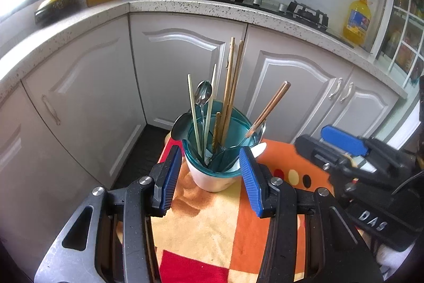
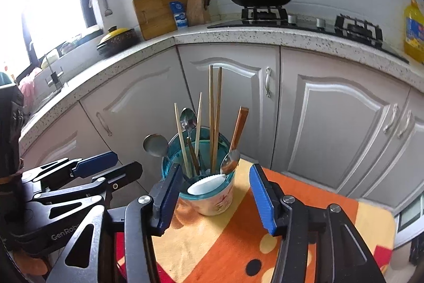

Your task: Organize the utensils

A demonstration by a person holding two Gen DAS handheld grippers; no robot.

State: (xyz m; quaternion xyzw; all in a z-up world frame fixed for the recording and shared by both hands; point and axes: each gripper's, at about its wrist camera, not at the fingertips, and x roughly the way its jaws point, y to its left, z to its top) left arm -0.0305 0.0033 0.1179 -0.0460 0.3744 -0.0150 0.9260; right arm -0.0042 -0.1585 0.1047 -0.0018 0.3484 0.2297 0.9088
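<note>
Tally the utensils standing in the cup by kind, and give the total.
Pale chopsticks: 2
Tall wooden chopsticks: 2
Reddish-brown chopsticks: 2
Short dark stick, partly hidden: 1
Metal spoons: 3
White spoon: 1
Total: 11

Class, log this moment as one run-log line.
left claw: open, empty | right claw: open, empty | utensil cup: upright on cloth, holding chopsticks and spoons

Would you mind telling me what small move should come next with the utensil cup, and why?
Probably back both grippers off. The teal-rimmed white cup already holds the wooden chopsticks and metal spoons upright, while the left gripper and right gripper hang open and empty.
</note>
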